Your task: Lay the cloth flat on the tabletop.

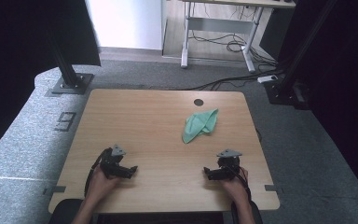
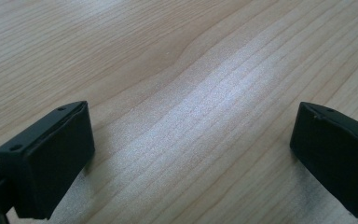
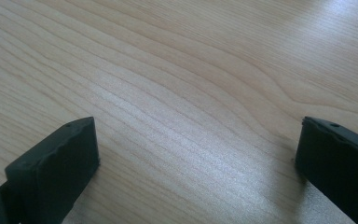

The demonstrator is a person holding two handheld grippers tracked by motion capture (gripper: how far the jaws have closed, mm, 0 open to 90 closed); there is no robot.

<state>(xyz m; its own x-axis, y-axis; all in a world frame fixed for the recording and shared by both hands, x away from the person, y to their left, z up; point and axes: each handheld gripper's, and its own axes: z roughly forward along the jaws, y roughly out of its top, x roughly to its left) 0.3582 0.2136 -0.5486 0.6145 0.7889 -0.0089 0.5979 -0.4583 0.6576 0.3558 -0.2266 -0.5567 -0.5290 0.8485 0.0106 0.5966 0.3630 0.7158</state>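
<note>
Resting low on the near part of the wooden surface [image 1: 158, 116], left claw [image 1: 131, 171] pointing inward toward the middle, gripped from behind by the person's left hand [image 1: 100, 183]; jaws standing wide apart, seen in the left gripper view [image 2: 193, 154] with nothing between them but bare wood grain. Sitting opposite, right claw [image 1: 206, 173] likewise pointing inward toward its partner, gripped by the right hand [image 1: 233, 184]; jaws also spread wide, seen in the right gripper view [image 3: 198, 163] framing plain wood and clamping on nothing. Lying well apart from both claws, farther out across the surface, a crumpled green cloth [image 1: 199, 124]: up and slightly to the inside of the right claw, and far off diagonally from the left claw, touching neither. Sitting just beyond the cloth, farther still from the claws, a small dark round hole [image 1: 198, 102] in the surface. Carrying a grey three-cornered plate on top of each claw, and trailing a dark cable back along each wrist. Spreading beyond the far edge of the surface, grey carpet floor [image 1: 307, 135], with a white desk frame [image 1: 219, 28] and loose cables under it at the back, well away from both claws.
</note>
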